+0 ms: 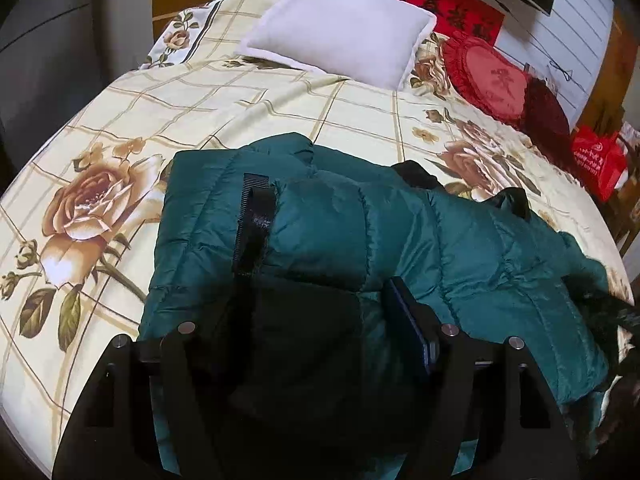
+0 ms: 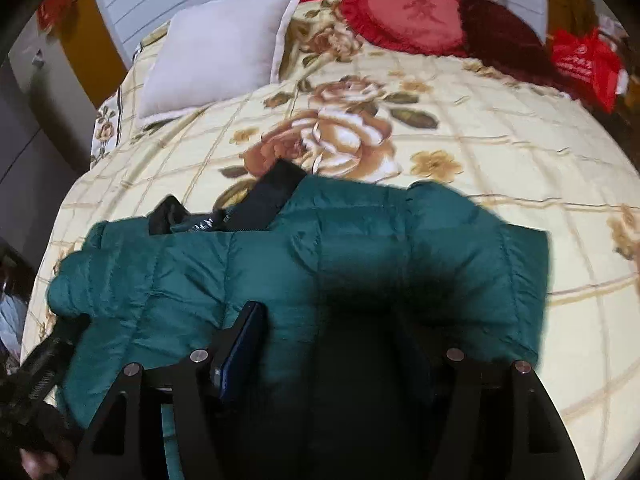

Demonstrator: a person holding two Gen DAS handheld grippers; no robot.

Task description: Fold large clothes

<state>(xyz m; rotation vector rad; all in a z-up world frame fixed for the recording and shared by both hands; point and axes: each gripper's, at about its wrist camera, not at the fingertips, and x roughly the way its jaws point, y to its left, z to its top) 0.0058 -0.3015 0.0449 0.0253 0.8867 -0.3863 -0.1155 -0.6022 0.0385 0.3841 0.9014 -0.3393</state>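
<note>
Nearest my left camera: my left gripper (image 1: 320, 264), black two-finger frame, jaws apart over the teal quilted puffer jacket (image 1: 460, 240). Left finger (image 1: 252, 224) black and ribbed, lying on the padded fabric; right finger (image 1: 408, 320) dark blue-padded, beside a raised fold. A bulge of jacket sits between them, but the pads do not visibly press on it; nothing is gripped.

Left-wrist view, left to right:
- cream bedspread with brown grid lines and large printed roses (image 1: 120, 152), covering the bed;
- jacket, folded into a long band across the near part of the bed, black lining (image 1: 416, 174) showing at its far edge;
- pale lilac square pillow (image 1: 340, 28) at the head of the bed;
- red heart-shaped frilled cushion (image 1: 492, 76), just beside a dark maroon cushion (image 1: 548, 112);
- red plastic bag (image 1: 600, 160) off the bed's right edge.

Right-wrist view, left to right:
- black hardware of the other gripper (image 2: 44, 364) at the lower left edge, a fingertip (image 2: 38, 466) below it;
- jacket (image 2: 180, 272), black lining (image 2: 260, 200) poking out at its far side;
- my right gripper (image 2: 344, 340), jaws apart above the jacket; left finger (image 2: 240, 352) blue-padded; right finger lost in dark shadow, so contact cannot be told; nothing visibly held;
- bedspread (image 2: 520, 140); pillow (image 2: 220, 48), heart cushion (image 2: 404, 16), maroon cushion (image 2: 500, 36) and red bag (image 2: 584, 64) along the far side.
</note>
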